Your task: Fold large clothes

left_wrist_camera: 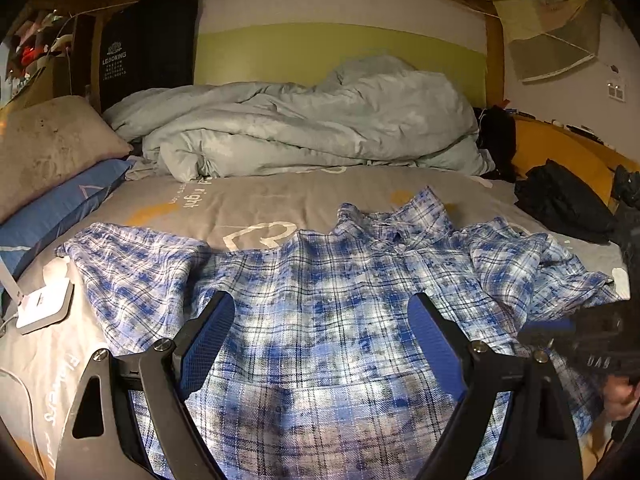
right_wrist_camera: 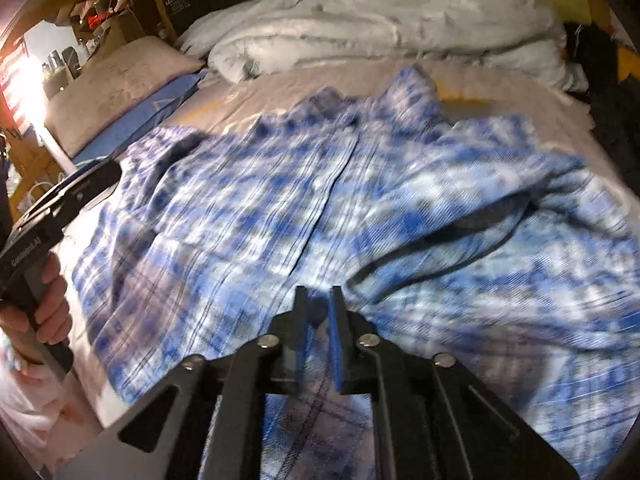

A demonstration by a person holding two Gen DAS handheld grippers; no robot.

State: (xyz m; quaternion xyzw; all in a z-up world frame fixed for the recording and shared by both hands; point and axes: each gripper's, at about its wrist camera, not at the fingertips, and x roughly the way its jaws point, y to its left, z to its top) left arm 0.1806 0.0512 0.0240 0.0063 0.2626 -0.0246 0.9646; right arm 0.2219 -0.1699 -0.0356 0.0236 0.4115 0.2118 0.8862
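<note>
A blue-and-white plaid shirt (left_wrist_camera: 320, 264) lies spread on the grey bedsheet (left_wrist_camera: 248, 200), collar toward the far side and sleeves out to both sides. My left gripper (left_wrist_camera: 320, 298) hovers low over the shirt's lower middle, jaws wide open, nothing between them. In the blurred right wrist view my right gripper (right_wrist_camera: 318, 294) has its jaws almost together on a bunch of the shirt (right_wrist_camera: 280, 200) near its lower edge, and a raised fold runs from there to the right. The right gripper (left_wrist_camera: 554, 330) also shows blurred at the shirt's right side.
A crumpled pale duvet (left_wrist_camera: 312, 128) fills the far half of the bed. Pillows (left_wrist_camera: 52, 152) are stacked at the left and dark clothes (left_wrist_camera: 564, 200) lie at the right. A white device with a cable (left_wrist_camera: 42, 306) sits near the left sleeve. A hand (right_wrist_camera: 48, 312) holds the left gripper's handle.
</note>
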